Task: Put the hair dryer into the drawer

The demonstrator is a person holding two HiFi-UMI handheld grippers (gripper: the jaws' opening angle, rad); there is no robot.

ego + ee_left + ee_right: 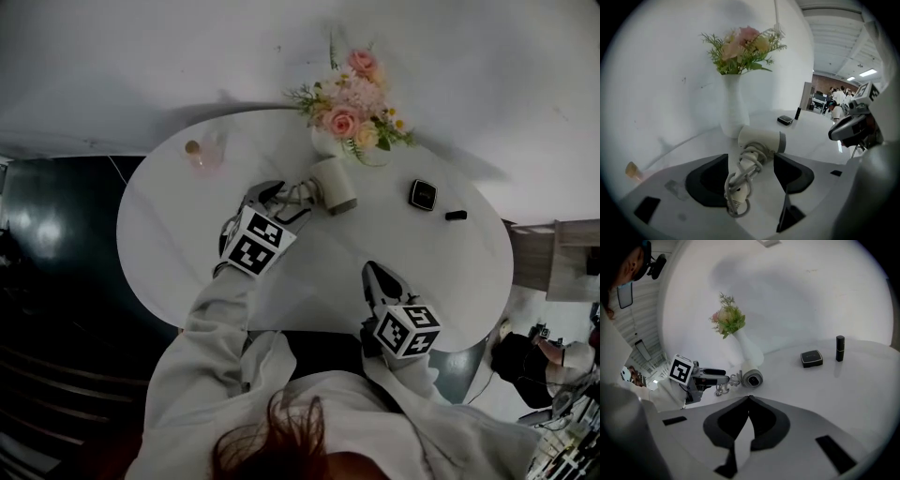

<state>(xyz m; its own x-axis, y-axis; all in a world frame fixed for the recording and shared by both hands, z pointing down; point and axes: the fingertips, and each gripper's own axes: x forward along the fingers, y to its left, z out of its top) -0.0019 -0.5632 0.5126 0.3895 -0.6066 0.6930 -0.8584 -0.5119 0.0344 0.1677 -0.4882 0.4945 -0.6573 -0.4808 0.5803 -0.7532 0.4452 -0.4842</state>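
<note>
lying on its side on the white table (187, 244), just in front of the vase of flowers (330, 141), the hair dryer (332, 185) has not been lifted yet. its cord (739, 183) is wound round the handle, which points toward the person. the left gripper (278, 203) is at that handle with its jaws wide apart; the left gripper view shows the handle and cord lying between the two pads, which do not seem to press on them. the right gripper (378, 278) hangs over the near edge of the table, well apart from the dryer, with its jaws together and nothing in them. no drawer shows in any view. by my reading the task is at its start: the grip, the carry and the drop into the drawer are all left to do.
</note>
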